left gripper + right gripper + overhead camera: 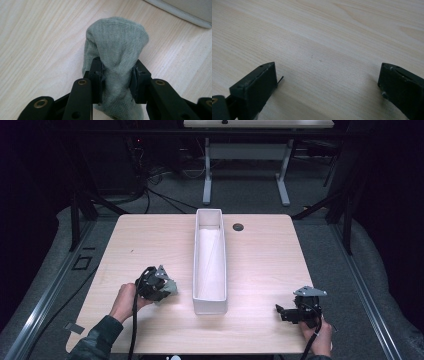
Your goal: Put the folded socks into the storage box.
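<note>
Left gripper view, left hand-held gripper clamped on grey-green sock, right hand-held gripper wide open, holding nothing.

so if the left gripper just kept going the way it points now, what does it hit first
Most likely the long white bin. The left gripper, shut on a grey-green sock, points across the table toward the bin's near end, whose wall shows just ahead in the left gripper view. Depth there is hard to judge.

Light wood table with a dark round grommet, on grey carpet floor. Second desk behind on white legs, cables on the floor at its left. Surroundings dark; metal rails along both sides.
</note>
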`<action>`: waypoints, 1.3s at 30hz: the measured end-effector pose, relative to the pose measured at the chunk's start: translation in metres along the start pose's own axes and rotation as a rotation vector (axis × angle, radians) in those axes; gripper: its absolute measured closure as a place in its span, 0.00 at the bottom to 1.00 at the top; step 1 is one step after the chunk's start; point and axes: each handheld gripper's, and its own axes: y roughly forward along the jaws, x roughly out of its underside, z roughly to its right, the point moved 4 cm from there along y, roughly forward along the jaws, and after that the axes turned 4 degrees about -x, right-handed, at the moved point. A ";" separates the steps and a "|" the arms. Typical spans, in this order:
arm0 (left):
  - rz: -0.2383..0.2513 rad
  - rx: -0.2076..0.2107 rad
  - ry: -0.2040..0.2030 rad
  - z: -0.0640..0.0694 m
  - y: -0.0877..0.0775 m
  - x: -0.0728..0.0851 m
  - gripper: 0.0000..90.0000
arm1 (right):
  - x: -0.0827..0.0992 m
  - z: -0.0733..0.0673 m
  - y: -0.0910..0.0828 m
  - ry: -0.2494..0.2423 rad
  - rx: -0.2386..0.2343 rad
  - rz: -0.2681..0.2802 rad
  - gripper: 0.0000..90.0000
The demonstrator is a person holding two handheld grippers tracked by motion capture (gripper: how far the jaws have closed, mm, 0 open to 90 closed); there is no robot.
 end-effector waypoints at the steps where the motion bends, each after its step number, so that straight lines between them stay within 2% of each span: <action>1: 0.000 0.000 0.000 0.000 0.000 0.000 0.75 | 0.000 0.000 0.000 0.000 0.000 0.000 0.01; 18: 0.028 -0.007 0.025 0.009 -0.031 -0.002 0.75 | 0.000 0.000 0.000 0.006 0.004 -0.004 0.00; 39: 0.050 -0.013 0.037 0.009 -0.059 -0.008 0.75 | 0.000 0.000 0.000 0.006 0.004 -0.005 0.00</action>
